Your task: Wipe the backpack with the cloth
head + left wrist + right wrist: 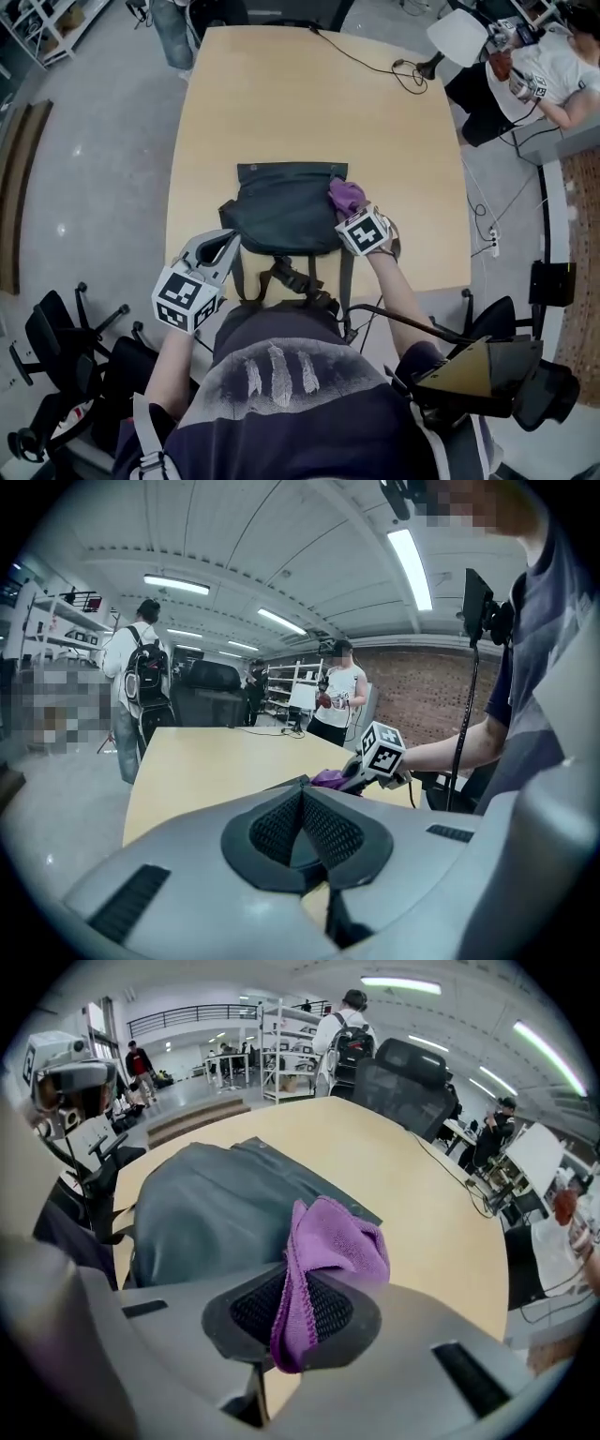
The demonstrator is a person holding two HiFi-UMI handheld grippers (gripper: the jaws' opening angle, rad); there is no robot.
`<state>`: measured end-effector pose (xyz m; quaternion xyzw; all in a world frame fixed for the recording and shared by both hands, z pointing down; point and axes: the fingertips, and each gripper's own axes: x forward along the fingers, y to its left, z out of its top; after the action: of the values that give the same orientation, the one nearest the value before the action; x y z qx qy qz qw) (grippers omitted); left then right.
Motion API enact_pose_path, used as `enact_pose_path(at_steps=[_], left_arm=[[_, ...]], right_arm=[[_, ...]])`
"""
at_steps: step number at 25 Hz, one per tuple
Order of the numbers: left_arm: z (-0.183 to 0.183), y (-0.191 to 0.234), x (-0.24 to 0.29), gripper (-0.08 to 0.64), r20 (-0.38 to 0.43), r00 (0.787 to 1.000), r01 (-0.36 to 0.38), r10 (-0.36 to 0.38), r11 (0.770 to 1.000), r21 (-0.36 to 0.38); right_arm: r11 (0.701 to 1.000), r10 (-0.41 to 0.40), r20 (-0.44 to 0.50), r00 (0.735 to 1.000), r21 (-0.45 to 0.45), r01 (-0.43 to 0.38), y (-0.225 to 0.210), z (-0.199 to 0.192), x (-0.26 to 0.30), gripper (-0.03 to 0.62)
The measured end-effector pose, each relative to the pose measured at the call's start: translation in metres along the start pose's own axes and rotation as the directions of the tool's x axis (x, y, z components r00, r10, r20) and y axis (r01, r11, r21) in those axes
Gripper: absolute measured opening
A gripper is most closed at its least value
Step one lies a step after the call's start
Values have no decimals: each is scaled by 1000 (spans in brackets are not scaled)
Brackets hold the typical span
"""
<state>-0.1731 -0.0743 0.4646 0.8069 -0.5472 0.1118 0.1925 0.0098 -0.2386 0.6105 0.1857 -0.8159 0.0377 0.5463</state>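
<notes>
Purple cloth (333,1241) sat pinched in my right hand-held gripper (351,211) by the backpack (206,1213); left hand-held gripper (302,799) closed, empty. Unpinned, the backpack could slide on the worktop (403,141).

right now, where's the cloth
In the head view, the cloth is clamped in the right gripper, at the far right corner of the backpack.

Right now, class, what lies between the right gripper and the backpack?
The purple cloth. The right gripper pinches it between its jaws, and it bunches out over a corner of the backpack. The right gripper view shows this best.
</notes>
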Motion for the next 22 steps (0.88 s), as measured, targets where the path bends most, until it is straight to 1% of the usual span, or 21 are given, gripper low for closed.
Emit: enact_pose_path(at_steps=[2,6,9,13,15,17,18,20,22], left_arm=[[-5,6,-5,6,1,1000,1,-1,1000,-17],[-10,13,-12,6,13,1000,15,-15,999,-33],[-12,19,-18,6,23,999,29,-29,999,-32],[-16,24,-31,6,34,999,43,-42,999,-27],[-19,29,-39,6,36,998,44,-43,999,-27],[-22,35,-45,6,38,998,43,-42,999,-29],[-24,37,-49,6,39,998,43,-41,999,-30],[-27,41,-55,6,43,998,45,-44,998,-31],[-31,43,-62,6,47,998,53,-51,998,-36]], right_arm=[[999,30,-6,1000,-25,-30,18,7,0,29],[993,117,6,993,-3,-117,58,23,-4,29],[982,186,14,982,-23,-186,99,39,-4,29],[972,229,29,973,-62,-227,149,59,-2,29],[963,266,43,963,-44,-264,170,68,-3,29],[944,329,73,941,-15,-329,193,79,-6,29],[929,369,96,924,1,-371,205,85,-9,29],[884,452,169,876,41,-465,227,99,-17,29],[833,507,278,816,85,-547,242,115,-34,29]])
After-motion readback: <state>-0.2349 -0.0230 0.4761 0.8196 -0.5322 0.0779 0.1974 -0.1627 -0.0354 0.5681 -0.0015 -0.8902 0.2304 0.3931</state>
